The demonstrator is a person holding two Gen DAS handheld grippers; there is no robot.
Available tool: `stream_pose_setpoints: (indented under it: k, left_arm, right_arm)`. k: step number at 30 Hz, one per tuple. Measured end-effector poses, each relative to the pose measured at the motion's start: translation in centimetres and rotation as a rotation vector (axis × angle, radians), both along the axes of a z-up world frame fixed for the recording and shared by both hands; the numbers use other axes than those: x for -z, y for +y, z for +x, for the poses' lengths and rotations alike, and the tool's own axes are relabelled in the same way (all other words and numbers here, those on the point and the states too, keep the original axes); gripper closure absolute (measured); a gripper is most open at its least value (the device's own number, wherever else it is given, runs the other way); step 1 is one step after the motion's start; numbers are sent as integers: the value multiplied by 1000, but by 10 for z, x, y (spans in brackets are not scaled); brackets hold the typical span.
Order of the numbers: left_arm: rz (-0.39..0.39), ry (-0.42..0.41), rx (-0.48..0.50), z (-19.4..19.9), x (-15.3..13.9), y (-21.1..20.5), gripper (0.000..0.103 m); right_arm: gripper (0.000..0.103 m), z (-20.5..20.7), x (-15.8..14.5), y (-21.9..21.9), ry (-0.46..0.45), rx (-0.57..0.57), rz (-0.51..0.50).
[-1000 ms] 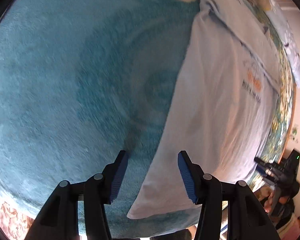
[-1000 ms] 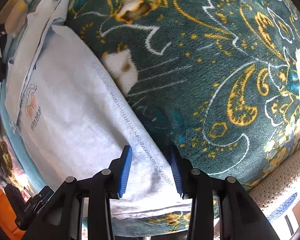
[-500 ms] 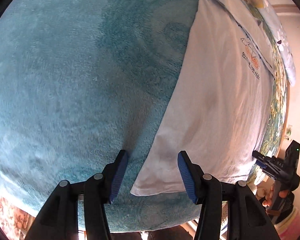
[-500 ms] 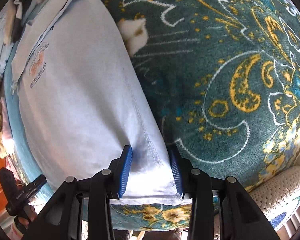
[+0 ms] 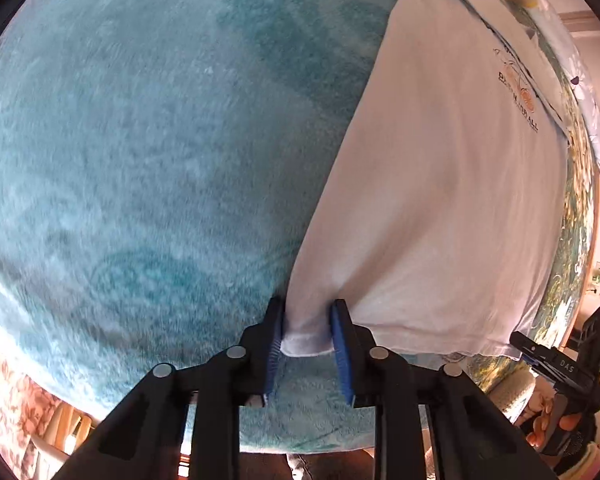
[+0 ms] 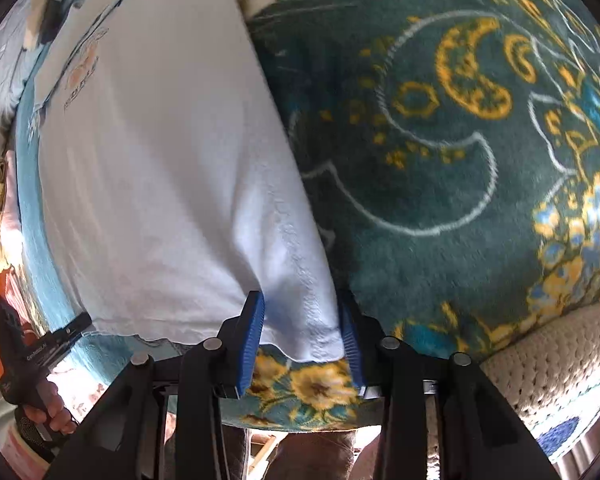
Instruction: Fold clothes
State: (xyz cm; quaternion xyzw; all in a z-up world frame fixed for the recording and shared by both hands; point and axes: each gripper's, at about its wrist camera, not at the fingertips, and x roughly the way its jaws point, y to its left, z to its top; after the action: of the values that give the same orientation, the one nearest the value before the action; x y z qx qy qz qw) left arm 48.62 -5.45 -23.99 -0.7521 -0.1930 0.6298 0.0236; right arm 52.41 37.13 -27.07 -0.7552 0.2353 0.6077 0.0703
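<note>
Both grippers had closed in since a second ago: then the left one stood wide beside the hem corner, and by this moment its blue pads pinched that corner between them. Seen from the left wrist, the left gripper (image 5: 306, 334) was clamped on the near left corner of the white T-shirt (image 5: 440, 200), the cloth bunched into a small fold between the pads. Its shirt body ran away toward one o'clock, printed chest logo (image 5: 518, 96) far up at the top right. It lay on a teal fleece blanket (image 5: 140, 160) filling everything from nine to twelve o'clock.

From the right wrist, the right gripper (image 6: 302, 330) had narrowed onto the other hem corner, the stitched side seam of the T-shirt (image 6: 160, 180) caught between its pads. At three o'clock spread the dark green floral blanket (image 6: 440, 180) with yellow and white patterns. At eight o'clock the person's hand (image 6: 46, 404) gripped the left gripper's black handle.
</note>
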Motion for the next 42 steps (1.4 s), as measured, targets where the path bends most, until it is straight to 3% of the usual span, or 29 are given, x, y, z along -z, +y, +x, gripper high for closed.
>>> stream_pose_setpoints:
  k: [1,4,8,13,18,22,24,31,37,42]
  left_arm:
    - [2,-5,-7,0,0,0,89]
    - [8,-8,-13,3,-8,-3,93]
    - [47,1,-33,5,-25,-15,94]
    - [181,46,-157,-15,-60,-48,94]
    - [293,120,-216,-88,-96,-59,94]
    - [372,170,-231,-159,-109,-64,94]
    - [369,187,-193,-201,-113,-52,94]
    - [376,234,-145,-310,-113,-47,94]
    - [355,198,-177,-377,-70,-41,94]
    - [353,182,-196,-403,-40,-39,92]
  right_arm:
    - [75,0,0,3,-5,23,-1]
    - [94,2,1,13,-36,96,-53]
    - [96,0,-16,28,-3,220,-140]
    - [96,-18,-58,58,177,485,-334]
    - [97,-66,-87,80,311,611,-423]
    - [97,-136,-113,76,393,650,-437]
    - [97,-173,-120,74,424,663,-436]
    - [97,-287,-111,70,442,629,-410]
    - [97,-366,-80,75,414,575,-330]
    - [97,-405,-43,80,371,583,-263]
